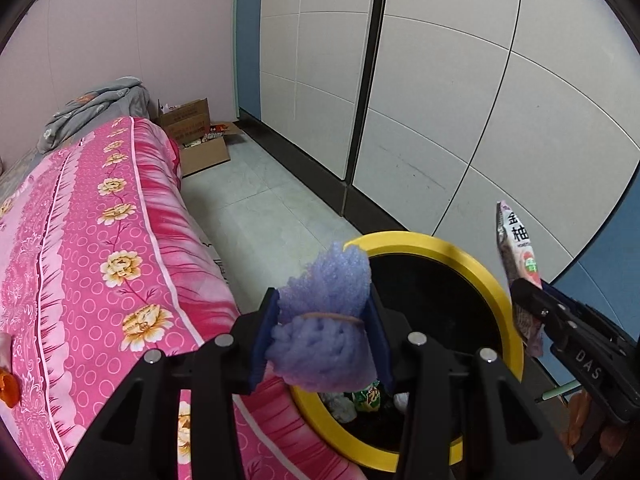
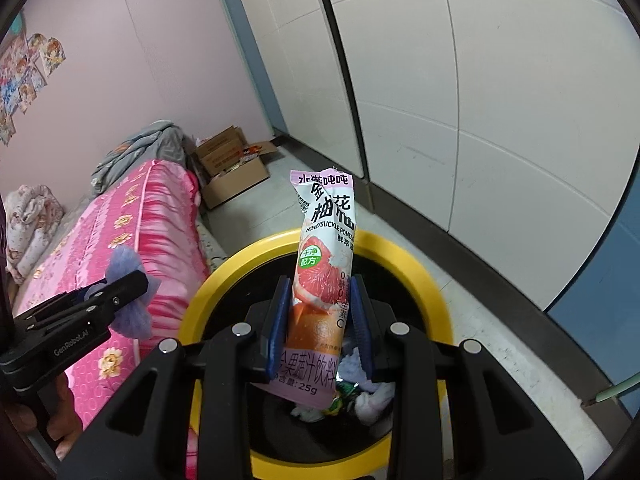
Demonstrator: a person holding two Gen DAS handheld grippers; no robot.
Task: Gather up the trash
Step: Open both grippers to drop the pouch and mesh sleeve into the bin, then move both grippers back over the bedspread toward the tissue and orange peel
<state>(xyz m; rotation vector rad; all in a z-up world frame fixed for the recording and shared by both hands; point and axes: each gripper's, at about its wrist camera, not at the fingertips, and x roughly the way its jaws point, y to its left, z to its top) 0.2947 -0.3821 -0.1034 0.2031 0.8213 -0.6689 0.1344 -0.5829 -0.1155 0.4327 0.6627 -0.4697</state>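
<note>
Purple foam bundle (image 1: 326,320) and upright pomelo sachet (image 2: 324,280) held over yellow-rimmed bin (image 2: 224,276).

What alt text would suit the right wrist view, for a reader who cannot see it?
The right gripper holds a pink drink-powder sachet upright above a yellow-rimmed trash bin with trash inside. At left, the left gripper holds purple foam beside a pink floral bed.

Pink wall (image 1: 120,32), tiled floor (image 1: 256,200), perhaps wardrobe panels (image 1: 460,92).
</note>
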